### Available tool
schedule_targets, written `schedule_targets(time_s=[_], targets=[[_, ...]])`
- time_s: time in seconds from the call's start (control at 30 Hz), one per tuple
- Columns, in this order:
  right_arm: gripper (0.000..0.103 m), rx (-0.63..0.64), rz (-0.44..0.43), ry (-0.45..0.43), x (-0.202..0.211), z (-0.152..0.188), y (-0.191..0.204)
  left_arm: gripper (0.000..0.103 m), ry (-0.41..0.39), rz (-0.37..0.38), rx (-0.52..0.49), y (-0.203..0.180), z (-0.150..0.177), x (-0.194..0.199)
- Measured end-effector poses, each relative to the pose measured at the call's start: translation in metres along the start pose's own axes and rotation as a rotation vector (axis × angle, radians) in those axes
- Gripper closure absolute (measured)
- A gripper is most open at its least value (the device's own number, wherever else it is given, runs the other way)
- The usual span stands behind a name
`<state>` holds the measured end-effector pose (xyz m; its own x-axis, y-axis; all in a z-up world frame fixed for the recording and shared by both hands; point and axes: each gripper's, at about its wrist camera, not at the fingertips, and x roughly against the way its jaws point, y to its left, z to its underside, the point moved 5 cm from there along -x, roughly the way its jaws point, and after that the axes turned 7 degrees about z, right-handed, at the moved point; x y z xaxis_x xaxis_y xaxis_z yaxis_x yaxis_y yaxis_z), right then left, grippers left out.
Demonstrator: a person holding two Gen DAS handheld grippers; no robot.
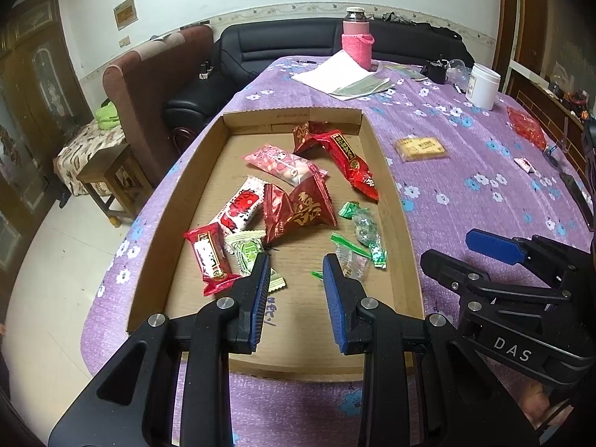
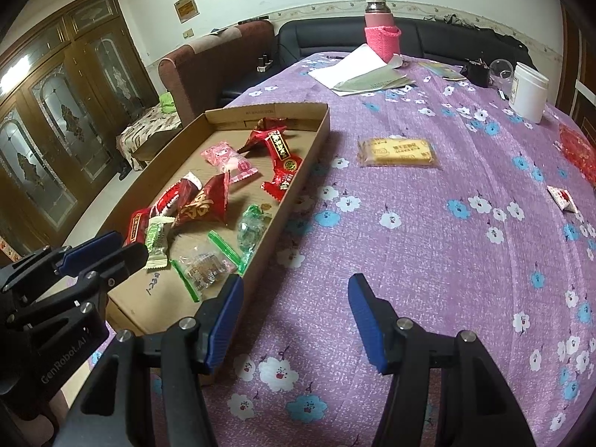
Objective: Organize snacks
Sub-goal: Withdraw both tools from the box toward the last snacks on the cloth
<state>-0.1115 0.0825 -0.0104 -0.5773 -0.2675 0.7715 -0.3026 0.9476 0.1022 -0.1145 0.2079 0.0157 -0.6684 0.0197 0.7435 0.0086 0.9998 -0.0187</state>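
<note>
While we look along both pairs of tongs, the scene reads like this:

Left tongs [image 1: 296, 272]: released – we see a clear gap between the blue pads and nothing in it; they hang over the near end of the box.

Right tongs [image 2: 296, 298]: released and wider apart, empty, held over bare cloth just right of the box.

Box [image 1: 400, 223]: a shallow cardboard tray lying on the table, ahead of and below the left tongs, to the left of the right tongs.

Snacks in the box: a clear packet with green ends [image 1: 348, 260] lies just ahead of the left tongs' right pad; a pale green packet [image 1: 247, 255] sits partly behind the left pad, with a red packet [image 1: 210, 259] beside it; a red triangular pouch [image 1: 301, 210] sits further ahead, and a pink packet [image 1: 285, 165] and a long red packet [image 1: 346, 156] lie beyond it.

Snacks outside the box: a yellow biscuit pack [image 2: 396, 152] lies on the cloth well ahead of the right tongs – apart from the box; a small red-and-white packet [image 2: 562, 198] lies far to their right.

Table [image 2: 428, 246]: covered by a purple flowered cloth.

Far end: a pink bottle [image 2: 381, 33] and a white tub [image 2: 529, 91] stand well beyond both tongs.
</note>
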Motion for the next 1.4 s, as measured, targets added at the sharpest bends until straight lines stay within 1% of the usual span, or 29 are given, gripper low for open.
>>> schedule_targets(time_s=[0.33,0.57,0.73,1.0,1.13,1.23,1.27,1.4], targets=[[0.042,-0.023,-0.009,0.004,-0.001,0.001,-0.01,0.074,0.006,-0.005,-0.022,-0.009,-0.002,-0.002],[0.041,-0.061,-0.003,-0.005,0.002,0.001,-0.03,0.074,0.01,-0.005,-0.051,-0.023,-0.004,-0.002],[0.041,-0.11,0.025,-0.012,0.007,0.001,-0.062,0.074,0.016,0.0,-0.086,-0.04,-0.009,-0.006],[0.041,-0.22,0.108,-0.022,0.019,0.003,-0.137,0.074,0.032,0.035,-0.157,-0.078,-0.017,-0.016],[0.041,-0.275,0.161,-0.033,0.026,0.007,-0.178,0.074,0.048,0.091,-0.192,-0.104,-0.02,-0.022],[0.041,-0.315,0.209,-0.039,0.031,0.01,-0.21,0.074,0.068,0.178,-0.218,-0.129,-0.02,-0.027],[0.041,-0.333,0.231,-0.039,0.033,0.011,-0.223,0.074,0.088,0.224,-0.222,-0.14,-0.019,-0.031],[0.041,-0.39,0.265,-0.044,0.04,0.014,-0.259,0.074,0.143,0.338,-0.246,-0.175,-0.015,-0.047]])
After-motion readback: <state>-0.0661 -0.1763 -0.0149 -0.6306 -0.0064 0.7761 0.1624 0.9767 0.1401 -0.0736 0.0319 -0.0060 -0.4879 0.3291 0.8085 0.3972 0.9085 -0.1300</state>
